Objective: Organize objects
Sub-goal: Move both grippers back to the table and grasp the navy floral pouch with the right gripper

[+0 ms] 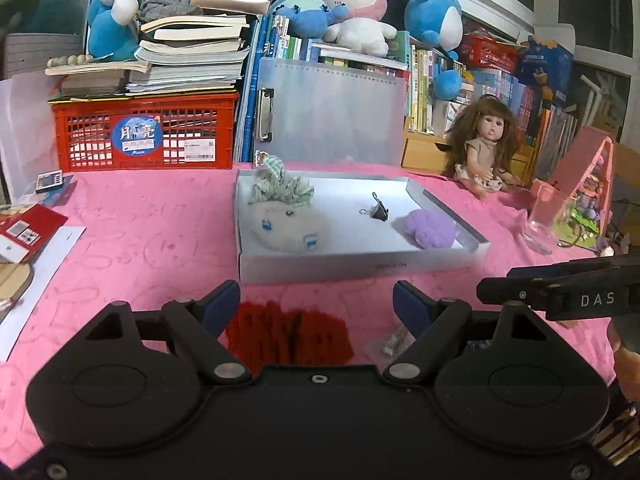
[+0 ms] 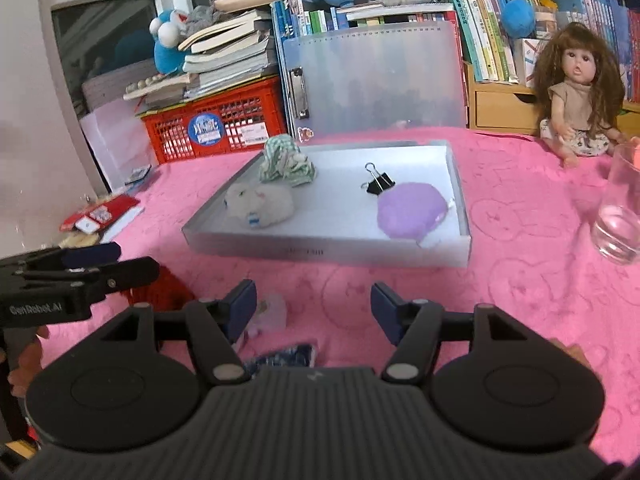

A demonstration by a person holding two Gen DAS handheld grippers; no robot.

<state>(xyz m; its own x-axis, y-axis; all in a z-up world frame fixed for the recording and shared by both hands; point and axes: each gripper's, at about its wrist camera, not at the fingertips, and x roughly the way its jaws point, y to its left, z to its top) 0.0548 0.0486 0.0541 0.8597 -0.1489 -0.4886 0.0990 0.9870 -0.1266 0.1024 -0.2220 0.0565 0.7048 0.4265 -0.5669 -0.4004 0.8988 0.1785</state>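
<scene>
A shallow white tray (image 1: 362,268) lies in the middle of a bench covered by a pink cloth (image 1: 140,248), and four things are counted inside it: one white plush toy (image 1: 288,226), one green-checked cloth bundle (image 1: 280,184) just behind that toy, one black binder clip (image 1: 378,210) and one purple fluffy piece (image 1: 430,228) toward the tray's right wall. In front of the tray, outside it, one red yarn bundle (image 1: 288,334) lies on the cloth, with one small clear packet (image 1: 394,340) to its right.

Two grippers are seen. The left gripper (image 1: 316,300) is held with its jaws apart above the red yarn, nothing pressed between them. The right gripper (image 2: 312,304) also has its jaws apart and empty, with the clear packet below its left jaw.

Behind the tray stand one red crate (image 1: 144,132) under stacked books, one translucent clipboard (image 1: 332,112), shelves of books and several plush animals. One doll (image 1: 486,148) sits to the tray's right, near one clear glass (image 2: 618,216).

Only the right wrist view shows a blue patterned item (image 2: 286,356), blurred, before the tray; only the left wrist view shows a pink toy house (image 1: 580,196) beyond the glass.
</scene>
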